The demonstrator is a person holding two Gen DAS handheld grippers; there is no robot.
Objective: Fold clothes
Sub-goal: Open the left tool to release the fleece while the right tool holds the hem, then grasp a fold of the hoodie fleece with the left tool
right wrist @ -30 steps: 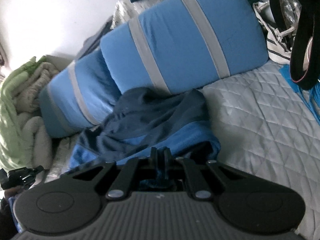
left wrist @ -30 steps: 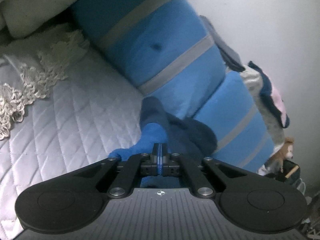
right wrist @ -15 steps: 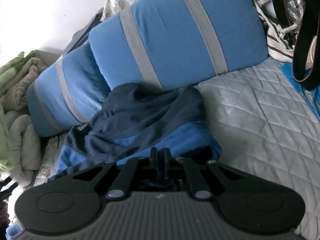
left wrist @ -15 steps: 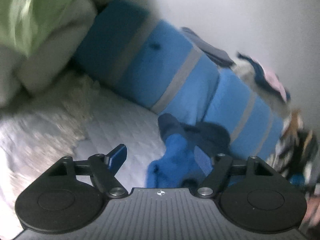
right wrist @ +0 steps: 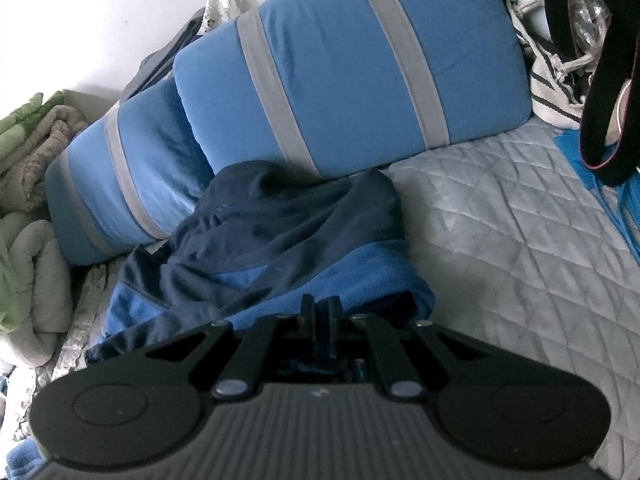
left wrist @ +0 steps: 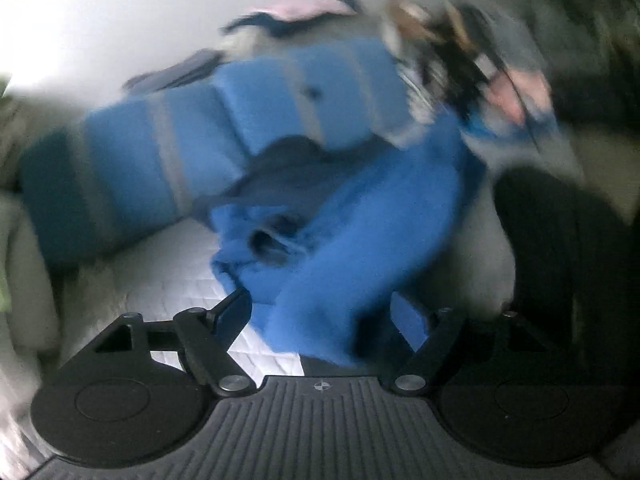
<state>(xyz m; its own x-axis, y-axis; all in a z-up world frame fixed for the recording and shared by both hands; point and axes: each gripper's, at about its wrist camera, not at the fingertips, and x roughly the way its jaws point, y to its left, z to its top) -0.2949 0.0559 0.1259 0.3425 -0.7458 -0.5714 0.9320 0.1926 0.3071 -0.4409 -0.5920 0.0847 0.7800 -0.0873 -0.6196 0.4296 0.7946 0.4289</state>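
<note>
Moved: left tool (left wrist: 320,316) let go, swung right.
Left tool: released, over blue garment (left wrist: 360,240).
Right tool (right wrist: 320,312): clenched on garment hem, below pillow (right wrist: 352,64), likely anchoring it.

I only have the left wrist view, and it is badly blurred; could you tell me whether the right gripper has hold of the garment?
Observer: Yes, the right gripper is shut on the blue edge of the garment.
Operator: Thank you. Where does the rest of the garment lie?
Observer: Its navy part is bunched against the front of the striped pillows, on the quilt.
Operator: Is there bare room to spread it out?
Observer: The quilt is bare to the right of the garment; a dark strap hangs over its far right edge.
Operator: And on the other side?
Observer: A heap of green and beige blankets lies left of the pillows.
</note>
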